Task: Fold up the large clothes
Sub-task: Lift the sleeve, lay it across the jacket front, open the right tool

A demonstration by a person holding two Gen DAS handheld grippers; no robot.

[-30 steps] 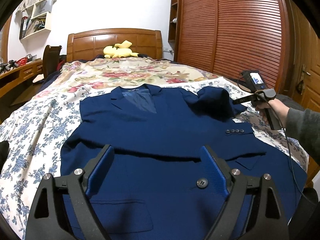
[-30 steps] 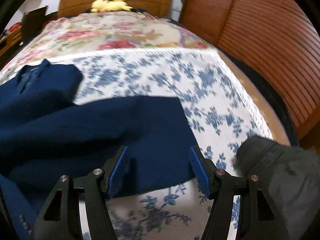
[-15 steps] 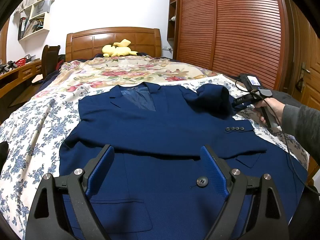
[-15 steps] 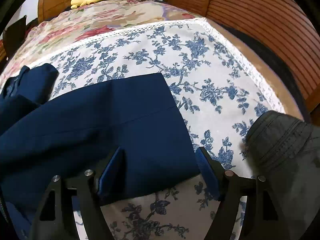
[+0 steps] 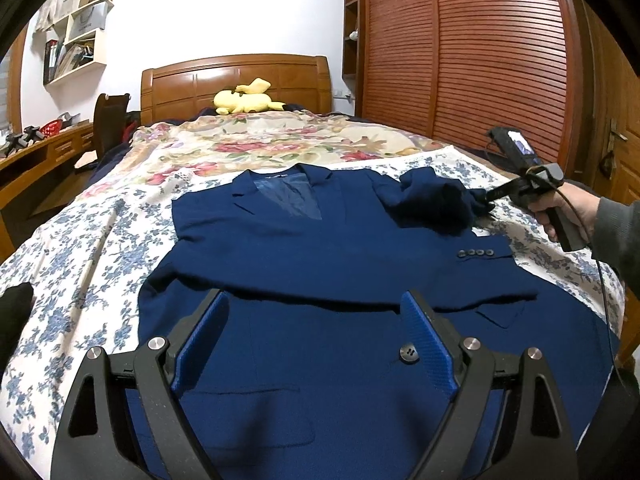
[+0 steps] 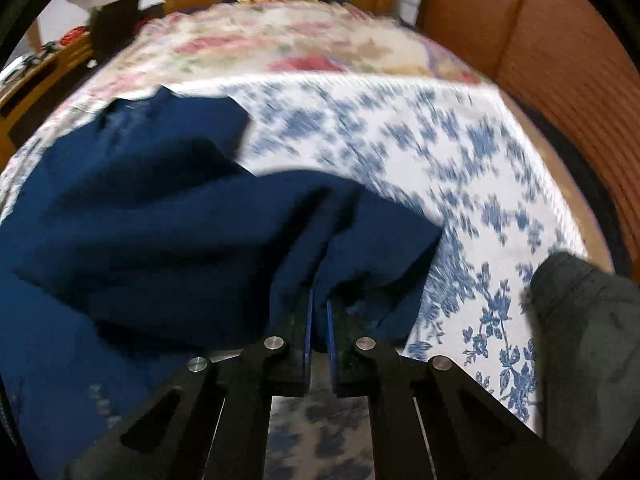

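A navy blue suit jacket (image 5: pixel 320 264) lies front up on the bed, collar toward the headboard, with one sleeve folded across its chest. My left gripper (image 5: pixel 316 328) hovers open over the jacket's lower front, near a black button (image 5: pixel 409 354), with nothing between its fingers. In the left wrist view my right gripper (image 5: pixel 486 200) grips the bunched sleeve (image 5: pixel 436 204) at the jacket's right shoulder, held by a hand (image 5: pixel 560 208). The right wrist view shows the right gripper (image 6: pixel 318 308) shut on the blue sleeve fabric (image 6: pixel 360 228), which is lifted and gathered off the sheet.
The bed carries a blue-flowered white sheet (image 5: pixel 80 248) and a rose-patterned quilt (image 5: pixel 260 140). A yellow plush toy (image 5: pixel 246 98) rests at the wooden headboard. Slatted wardrobe doors (image 5: pixel 480 60) stand to the right, a desk (image 5: pixel 36 152) to the left. A dark grey garment (image 6: pixel 584 320) lies at the bed's right edge.
My right gripper went from open over the flat sleeve end to shut on it, and the fabric has bunched up and lifted. The left gripper has stayed in place.
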